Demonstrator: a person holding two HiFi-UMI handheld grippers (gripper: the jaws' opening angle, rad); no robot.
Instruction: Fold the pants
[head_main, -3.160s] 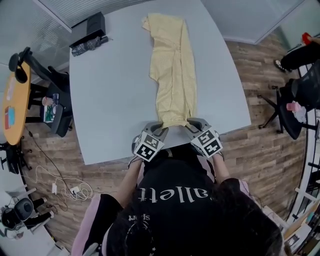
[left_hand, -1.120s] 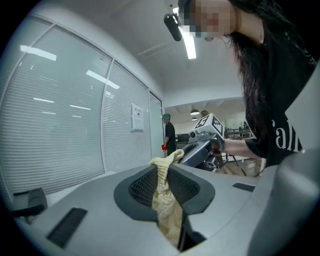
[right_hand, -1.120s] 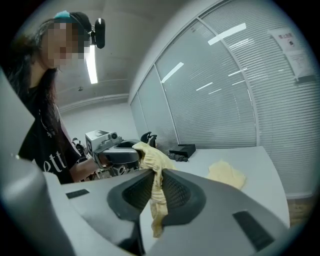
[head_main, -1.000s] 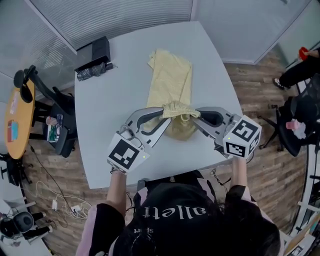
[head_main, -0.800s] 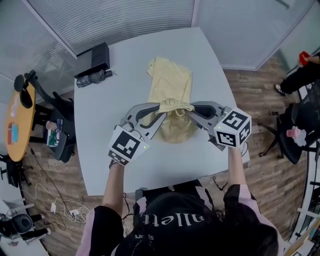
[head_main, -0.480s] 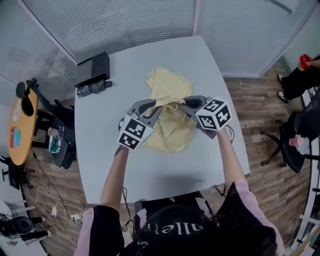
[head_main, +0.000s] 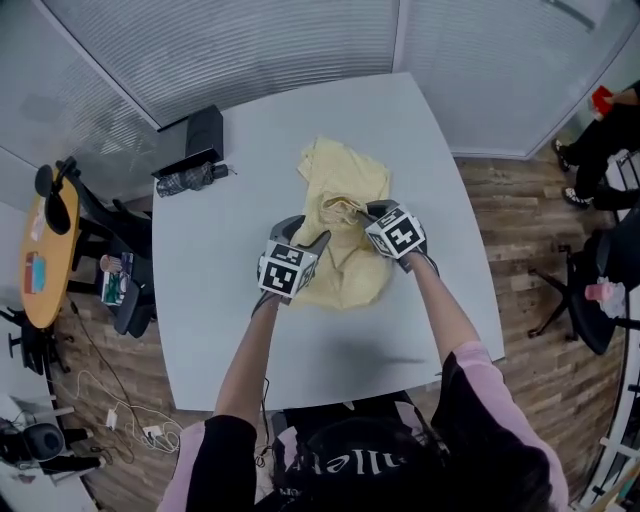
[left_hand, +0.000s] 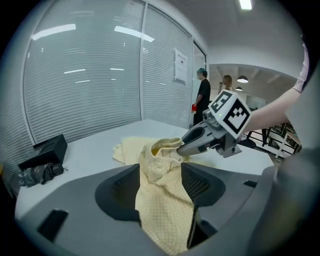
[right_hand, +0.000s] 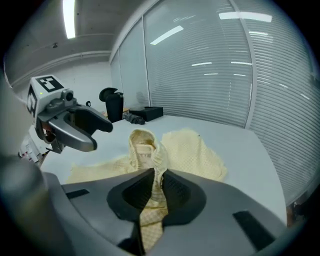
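The pale yellow pants (head_main: 345, 285) lie doubled over on the grey table (head_main: 240, 320), their waistband end bunched up between the two grippers. My left gripper (head_main: 318, 228) has just been opening its jaws. In the left gripper view they stand wide apart (left_hand: 160, 172), with the cloth (left_hand: 165, 210) hanging loosely between them. My right gripper (head_main: 362, 210) is shut on the waistband, and its own view shows the jaws (right_hand: 159, 175) pinching a fold of the pants (right_hand: 192, 147). Each gripper shows in the other's view: the right (left_hand: 186, 146), the left (right_hand: 97, 135).
A black box (head_main: 204, 130) and a dark folded umbrella (head_main: 190, 178) sit at the table's far left corner. Office chairs stand to the left (head_main: 110, 270) and right (head_main: 600, 290), beside an orange round table (head_main: 35, 260). People (left_hand: 202, 95) stand far off behind glass.
Both grippers carried the waistband away from the person and down toward the pants' far end, doubling the pants over. The left jaws have opened; the right still grips.
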